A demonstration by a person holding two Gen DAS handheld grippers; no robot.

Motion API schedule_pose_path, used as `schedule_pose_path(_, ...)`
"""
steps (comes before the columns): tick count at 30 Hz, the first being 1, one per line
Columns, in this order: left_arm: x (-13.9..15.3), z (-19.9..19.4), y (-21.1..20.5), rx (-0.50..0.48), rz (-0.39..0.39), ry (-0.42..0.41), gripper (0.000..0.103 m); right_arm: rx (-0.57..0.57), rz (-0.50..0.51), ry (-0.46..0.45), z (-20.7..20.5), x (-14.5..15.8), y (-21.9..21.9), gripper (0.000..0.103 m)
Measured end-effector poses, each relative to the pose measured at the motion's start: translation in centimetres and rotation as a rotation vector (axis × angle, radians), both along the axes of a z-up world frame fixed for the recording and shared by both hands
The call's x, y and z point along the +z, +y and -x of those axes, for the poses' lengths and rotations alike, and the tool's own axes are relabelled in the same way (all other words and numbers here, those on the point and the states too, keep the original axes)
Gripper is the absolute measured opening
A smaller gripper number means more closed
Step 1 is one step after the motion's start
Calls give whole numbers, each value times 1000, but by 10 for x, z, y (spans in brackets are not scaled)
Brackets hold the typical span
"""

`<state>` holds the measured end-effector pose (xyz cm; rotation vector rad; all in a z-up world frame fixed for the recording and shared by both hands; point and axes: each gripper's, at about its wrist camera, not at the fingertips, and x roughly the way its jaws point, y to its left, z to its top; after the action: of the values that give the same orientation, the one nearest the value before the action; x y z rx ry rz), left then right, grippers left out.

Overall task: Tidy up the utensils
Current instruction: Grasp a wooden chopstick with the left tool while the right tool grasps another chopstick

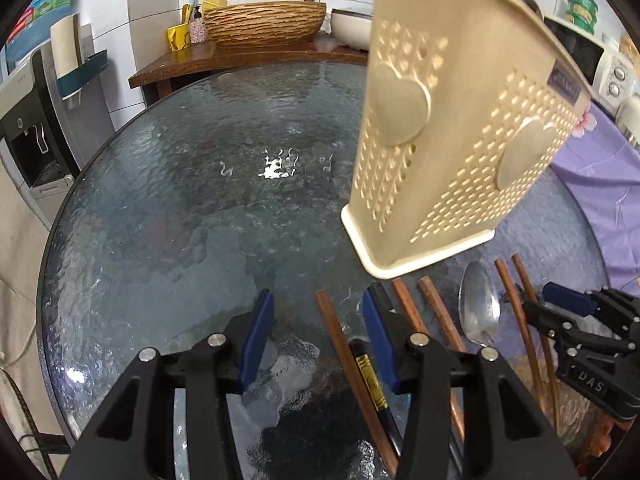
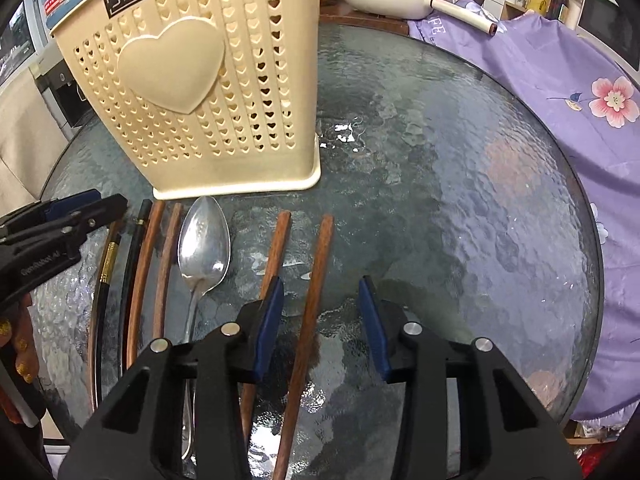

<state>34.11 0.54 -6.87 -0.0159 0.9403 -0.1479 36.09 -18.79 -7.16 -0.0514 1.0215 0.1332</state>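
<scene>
Left gripper (image 1: 318, 330) hangs over the glass table (image 1: 160, 200), jaws apart, nothing clamped. 1 brown chopstick (image 1: 340, 344) and 1 black chopstick with a gold band (image 1: 370, 376) lie on the glass between its fingers, pads not pressing on either.

Just right of those lie 2 more brown chopsticks (image 2: 154, 264), touching or nearly touching, then a metal spoon (image 2: 204, 240), bowl towards the holder. The beige utensil holder (image 2: 192, 80) stands upright on the table just beyond the tips, heart-shaped holes all over; from here I cannot see inside it.

Right of the spoon, 2 more brown chopsticks. Right gripper (image 2: 320, 320) has jaws apart, and the rightmost brown chopstick (image 2: 308, 320) runs between its fingers, not clamped. The other one (image 2: 274, 240) passes under or beside the left finger; cannot tell if it touches.

Everything is on the table, nothing placed in the holder that I can see.

Risks, as I judge them:
- Left gripper closing could catch 2 mismatched chopsticks, or pinch 1 and flick the other.
- Right gripper's left finger could land on the neighbouring chopstick and roll it into the spoon.
- Smooth glass, thin round sticks: easy slip or skid.
- Holder is light-looking and close; a bump from a lifted stick could tip it.
</scene>
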Motion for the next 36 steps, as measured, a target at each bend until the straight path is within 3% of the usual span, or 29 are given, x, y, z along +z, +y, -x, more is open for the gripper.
schedule_pose_path(5, -6, 1, 0, -2, -40, 0, 42, 7, 6, -1, -1, -1, 1, 40)
schedule_pose_path(18, -8, 24, 3, -9, -56, 6, 41, 4, 13, 11, -5, -2, 2, 40)
schedule_pose_path(27, -7, 39, -6, -25, -66, 8, 31, 5, 17, 24, -19, -4, 8, 39)
schedule_pose_path(36, -5, 46, -11, -25, -76, 0, 21, 19, 12, 8, -16, -7, 12, 26)
